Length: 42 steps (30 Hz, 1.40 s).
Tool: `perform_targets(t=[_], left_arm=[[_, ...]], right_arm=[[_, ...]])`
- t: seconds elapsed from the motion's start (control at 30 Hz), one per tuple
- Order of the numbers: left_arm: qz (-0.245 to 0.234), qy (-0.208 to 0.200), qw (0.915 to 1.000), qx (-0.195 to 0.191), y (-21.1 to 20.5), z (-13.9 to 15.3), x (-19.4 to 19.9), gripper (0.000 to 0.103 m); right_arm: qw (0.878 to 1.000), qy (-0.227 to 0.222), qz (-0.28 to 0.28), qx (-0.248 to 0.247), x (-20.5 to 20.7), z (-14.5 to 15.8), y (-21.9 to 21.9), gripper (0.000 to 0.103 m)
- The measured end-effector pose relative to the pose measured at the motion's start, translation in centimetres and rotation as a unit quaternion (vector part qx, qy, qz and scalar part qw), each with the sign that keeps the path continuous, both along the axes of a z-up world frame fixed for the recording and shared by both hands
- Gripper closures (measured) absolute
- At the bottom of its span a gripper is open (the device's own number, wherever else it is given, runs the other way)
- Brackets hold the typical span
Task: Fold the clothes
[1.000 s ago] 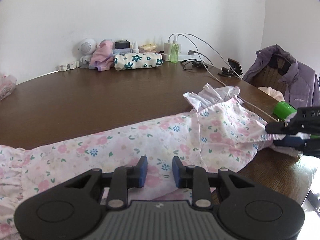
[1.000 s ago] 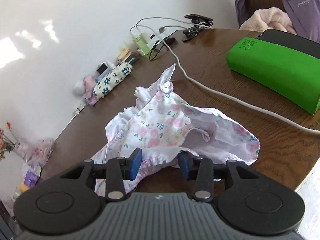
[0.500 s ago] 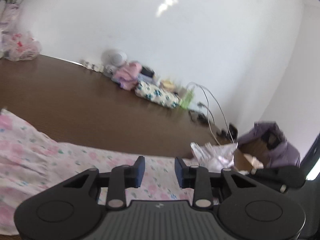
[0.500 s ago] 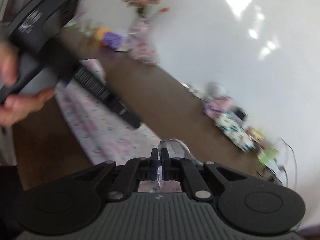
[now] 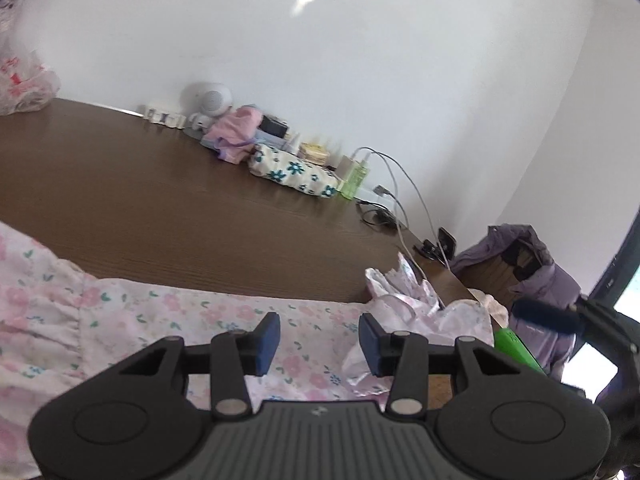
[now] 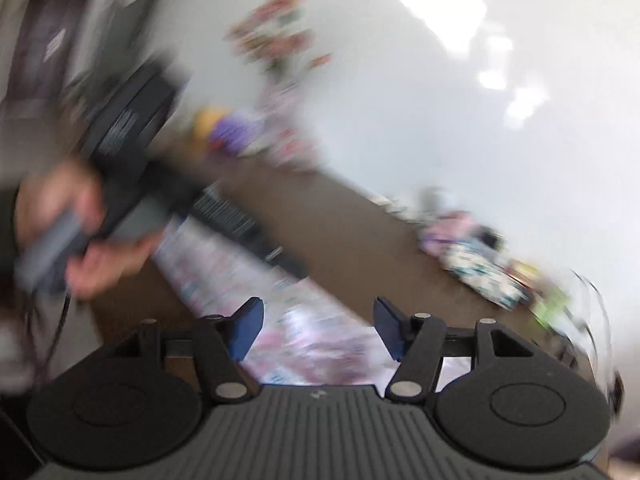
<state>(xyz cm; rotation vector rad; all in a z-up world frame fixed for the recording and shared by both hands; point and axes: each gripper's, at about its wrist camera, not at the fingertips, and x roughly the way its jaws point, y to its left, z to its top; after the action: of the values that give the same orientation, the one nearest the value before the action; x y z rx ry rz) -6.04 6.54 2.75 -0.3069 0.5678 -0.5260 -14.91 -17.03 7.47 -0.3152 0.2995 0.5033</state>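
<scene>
While the floral garment (image 5: 168, 320) is lying stretched along the near edge of the brown table (image 5: 160, 208), the left hand-held gripper (image 5: 319, 338) is hovering over it, jaws wide and empty. The right hand-held gripper (image 6: 316, 330) (its view is blurred) is gaping wide too, gripping nothing.

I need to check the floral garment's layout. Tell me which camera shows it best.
The left wrist view. The floral garment is sharp there, stretched across the brown table with its bunched end at the right. The right wrist view shows it only as a motion-blurred strip.
</scene>
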Motion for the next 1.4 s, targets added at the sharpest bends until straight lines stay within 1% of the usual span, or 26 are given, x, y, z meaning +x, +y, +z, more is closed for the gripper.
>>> perform_targets(t=[0.07,0.13,0.17,0.2,0.23,0.27,0.33,0.43,0.5,0.57,0.6,0.63,0.7,0.73,0.8,0.87,1.0,1.07,1.1,1.13,1.2,1.23,1.27,1.3,1.33,1.4], left_arm=[[-0.028,-0.027,0.9981,0.048,-2.1,0.1,-0.7,0.058],[-0.047,-0.062,0.9909,0.11,-4.6,0.0,-1.6,0.057],[-0.046,-0.068,0.9888,0.125,-5.2,-0.2,-1.7,0.057],[-0.048,-0.055,0.9897,0.123,-5.5,-0.6,-1.5,0.058],[-0.051,-0.042,0.9905,0.121,-5.8,-0.9,-1.4,0.061],[-0.053,-0.029,0.9912,0.118,-6.0,-1.3,-1.2,0.066],[-0.052,-0.005,0.9938,0.098,-5.3,-1.6,-1.3,0.092],[-0.05,0.032,0.9959,0.069,-4.2,-2.1,-1.5,0.093],[-0.042,0.038,0.9967,0.058,-3.1,-2.0,-1.9,0.089],[-0.029,0.03,0.9977,0.054,-1.6,-1.5,-2.6,0.079],[-0.023,0.026,0.9981,0.052,-0.9,-1.2,-2.9,0.065],[-0.016,0.022,0.9984,0.05,-0.1,-1.0,-3.3,0.056],[-0.003,0.014,0.9989,0.046,1.3,-0.5,-4.0,0.054],[0.002,0.01,0.999,0.044,1.9,-0.2,-4.2,0.053],[-0.002,0.007,0.9985,0.054,1.0,0.0,-3.9,0.052],[-0.011,-0.01,0.9978,0.064,0.0,0.4,-3.7,0.052],[-0.053,-0.064,0.9921,0.094,-2.2,1.2,-2.6,0.052],[-0.075,-0.081,0.985,0.132,-3.3,1.5,-1.6,0.05],[-0.097,-0.076,0.9804,0.154,-3.9,1.3,-0.8,0.042],[-0.117,-0.07,0.9749,0.176,-4.5,1.1,-0.1,0.039],[-0.155,-0.04,0.9596,0.231,-6.0,0.5,1.2,0.04],[-0.167,-0.03,0.9553,0.242,-6.5,0.1,1.7,0.04],[-0.174,-0.015,0.9556,0.238,-6.6,-0.3,2.3,0.043],[-0.171,0.015,0.9584,0.228,-6.6,-0.6,3.2,0.063],[-0.167,0.042,0.9609,0.217,-6.5,-1.0,4.0,0.092],[-0.142,0.07,0.9711,0.178,-5.5,-1.2,5.0,0.096]], right_arm=[[0.991,0.046,-0.095,0.086,1.1,0.0,-3.0,0.038],[0.966,0.122,-0.156,0.163,3.6,-1.7,-5.8,0.037],[0.955,0.144,-0.159,0.206,4.6,-2.5,-6.7,0.043],[0.941,0.166,-0.162,0.248,5.7,-3.3,-7.7,0.062],[0.93,0.18,-0.156,0.281,6.7,-3.9,-8.3,0.074],[0.927,0.182,-0.142,0.296,7.8,-4.0,-8.1,0.093],[0.937,0.179,-0.103,0.282,10.0,-3.3,-6.6,0.101],[0.951,0.209,-0.01,0.227,13.4,-1.6,-2.0,0.101],[0.949,0.25,0.02,0.191,15.2,-1.7,1.0,0.101],[0.936,0.306,0.021,0.173,16.7,-2.8,3.4,0.101],[0.928,0.328,0.023,0.173,17.4,-3.5,4.3,0.097],[0.921,0.342,0.029,0.187,17.8,-4.2,4.7,0.094],[0.904,0.368,0.053,0.209,18.0,-5.0,4.9,0.064],[0.899,0.371,0.064,0.222,17.9,-4.8,4.4,0.062],[0.904,0.343,0.086,0.238,16.7,-3.0,2.3,0.054],[0.919,0.301,0.086,0.24,15.7,-0.8,-0.7,0.046],[0.955,0.222,0.085,0.179,13.4,1.4,-5.6,0.045],[0.966,0.205,0.1,0.121,12.5,1.4,-5.9,0.045],[0.971,0.198,0.107,0.085,12.0,1.2,-5.5,0.045],[0.973,0.193,0.116,0.052,11.6,0.8,-5.0,0.045],[0.974,0.184,0.134,0.0,10.7,-0.3,-3.5,0.046],[0.975,0.176,0.135,-0.017,10.5,-1.0,-2.3,0.046],[0.976,0.17,0.133,-0.029,10.5,-1.6,-1.3,0.046],[0.976,0.168,0.132,-0.038,10.4,-2.3,-0.7,0.048],[0.976,0.168,0.13,-0.042,10.4,-2.9,-0.2,0.049],[0.978,0.168,0.12,-0.028,10.3,-3.6,-0.1,0.053]])
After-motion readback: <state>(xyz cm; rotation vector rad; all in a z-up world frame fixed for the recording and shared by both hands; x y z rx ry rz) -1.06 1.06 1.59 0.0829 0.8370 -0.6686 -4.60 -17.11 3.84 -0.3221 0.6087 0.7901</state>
